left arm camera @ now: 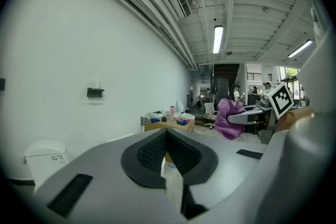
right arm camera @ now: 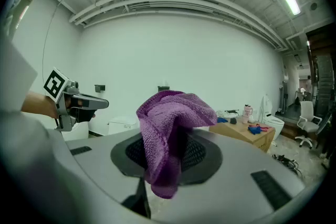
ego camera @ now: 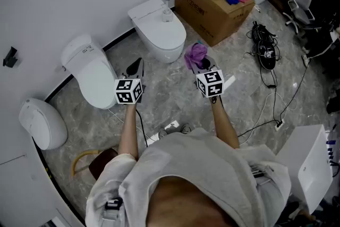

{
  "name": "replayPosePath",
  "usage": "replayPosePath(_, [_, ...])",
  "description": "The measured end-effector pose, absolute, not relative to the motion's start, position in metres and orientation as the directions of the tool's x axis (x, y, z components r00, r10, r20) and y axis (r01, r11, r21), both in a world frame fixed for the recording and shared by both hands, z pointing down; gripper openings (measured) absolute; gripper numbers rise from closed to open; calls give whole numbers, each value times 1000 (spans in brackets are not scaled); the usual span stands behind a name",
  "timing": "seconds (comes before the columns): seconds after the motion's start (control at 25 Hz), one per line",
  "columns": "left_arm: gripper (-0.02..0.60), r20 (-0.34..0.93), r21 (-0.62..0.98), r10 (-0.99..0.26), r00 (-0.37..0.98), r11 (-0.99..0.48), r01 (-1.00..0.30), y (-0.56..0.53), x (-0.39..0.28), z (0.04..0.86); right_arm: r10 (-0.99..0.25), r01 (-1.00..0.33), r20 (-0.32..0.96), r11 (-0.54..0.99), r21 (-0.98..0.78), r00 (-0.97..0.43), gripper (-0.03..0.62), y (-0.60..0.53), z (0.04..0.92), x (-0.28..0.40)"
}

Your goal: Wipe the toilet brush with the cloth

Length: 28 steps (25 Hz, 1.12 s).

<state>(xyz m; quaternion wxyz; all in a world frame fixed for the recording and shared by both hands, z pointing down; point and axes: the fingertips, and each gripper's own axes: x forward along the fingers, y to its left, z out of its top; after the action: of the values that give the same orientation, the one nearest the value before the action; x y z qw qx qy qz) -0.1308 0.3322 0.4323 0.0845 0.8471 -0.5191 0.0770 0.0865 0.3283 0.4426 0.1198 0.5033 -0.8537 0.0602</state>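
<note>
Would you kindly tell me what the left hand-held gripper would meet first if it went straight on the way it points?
Most likely the white toilet straight ahead of the left hand-held gripper; its height is unclear, so it might pass over the bowl toward the cardboard box beyond.

Cloth [right arm camera: 168, 128]: purple, looped pile, crumpled. Pinched between the jaws of the right gripper [ego camera: 201, 64], folds drooping over; just above centre frame, head view.
</note>
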Motion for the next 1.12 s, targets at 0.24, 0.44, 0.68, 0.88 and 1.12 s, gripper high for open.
replayPosePath(0.24, [18, 221, 62, -866, 448, -446, -893, 329, -131, 433, -846, -874, 261, 485, 16, -465, 119, 326, 443, 86])
replayPosePath(0.44, [18, 221, 60, -867, 447, -445, -893, 325, -129, 432, -845, -874, 253, 487, -2, -471, 120, 323, 442, 89])
replayPosePath(0.68, [18, 225, 52, -868, 442, -443, -895, 320, -115, 434, -840, -870, 258, 492, -8, -477, 120, 320, 449, 102])
replayPosePath(0.88, [18, 230, 53, -874, 428, -427, -902, 313, -97, 436, -831, -862, 258, 506, -14, -492, 120, 312, 452, 119])
replayPosePath(1.12, [18, 243, 46, -883, 401, -402, -914, 307, -73, 439, -813, -843, 255, 538, -18, -524, 120, 301, 453, 138])
